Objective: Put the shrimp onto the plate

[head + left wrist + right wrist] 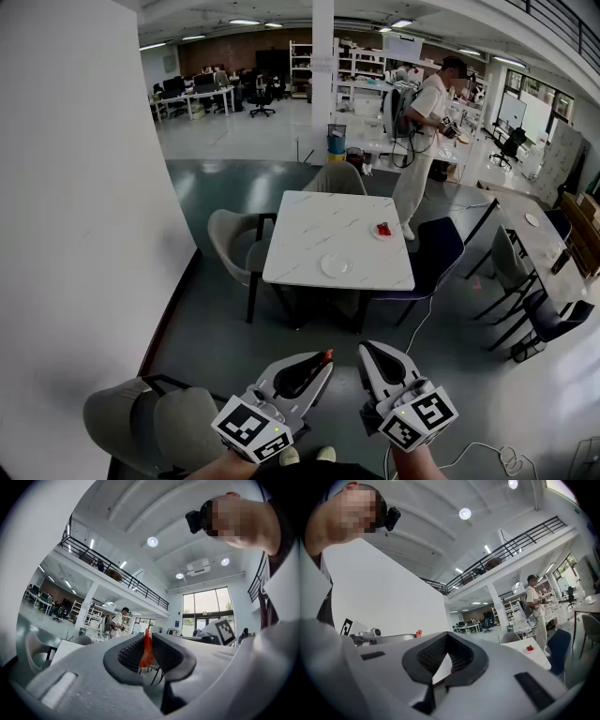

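Observation:
An orange-red shrimp (146, 649) is pinched between the tips of my left gripper (324, 360), which I hold low and close to my body, well short of the table. In the head view the shrimp (326, 355) shows as a small red tip. An empty white plate (336, 265) lies near the front edge of the white marble table (300, 234). A smaller dish with something red (382, 230) sits at the table's right side and also appears as the dish (529, 648) in the right gripper view. My right gripper (367, 350) is shut with nothing in it.
Grey chairs (234, 246) stand at the table's left and far side, and a dark blue chair (433, 255) at its right. A white wall (84, 206) runs along my left. A person in white (424, 141) stands beyond the table. A cable (417, 323) trails on the floor.

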`<state>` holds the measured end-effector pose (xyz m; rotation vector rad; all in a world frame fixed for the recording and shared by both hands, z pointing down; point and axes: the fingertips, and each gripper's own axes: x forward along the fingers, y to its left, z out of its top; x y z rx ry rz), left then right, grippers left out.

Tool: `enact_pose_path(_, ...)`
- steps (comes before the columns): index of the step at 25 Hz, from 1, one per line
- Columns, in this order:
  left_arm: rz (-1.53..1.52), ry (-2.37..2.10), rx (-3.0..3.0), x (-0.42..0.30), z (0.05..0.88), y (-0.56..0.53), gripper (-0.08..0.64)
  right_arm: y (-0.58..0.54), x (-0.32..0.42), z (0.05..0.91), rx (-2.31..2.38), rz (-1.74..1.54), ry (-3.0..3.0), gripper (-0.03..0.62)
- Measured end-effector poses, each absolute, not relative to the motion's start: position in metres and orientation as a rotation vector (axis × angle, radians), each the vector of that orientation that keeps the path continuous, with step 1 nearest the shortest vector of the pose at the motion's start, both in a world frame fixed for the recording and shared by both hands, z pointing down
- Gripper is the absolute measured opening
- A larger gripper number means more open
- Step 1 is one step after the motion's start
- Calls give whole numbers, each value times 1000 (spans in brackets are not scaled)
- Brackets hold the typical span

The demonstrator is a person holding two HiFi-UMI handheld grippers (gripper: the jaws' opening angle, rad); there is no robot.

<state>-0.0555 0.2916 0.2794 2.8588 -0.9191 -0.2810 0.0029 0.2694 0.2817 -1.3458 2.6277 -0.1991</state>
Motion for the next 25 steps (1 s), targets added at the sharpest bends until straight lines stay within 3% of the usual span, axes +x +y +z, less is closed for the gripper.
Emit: enact_pose_path(25,-251,-976,2856,-7,292,291,60,275,53,300,-1255,-293,2618,2)
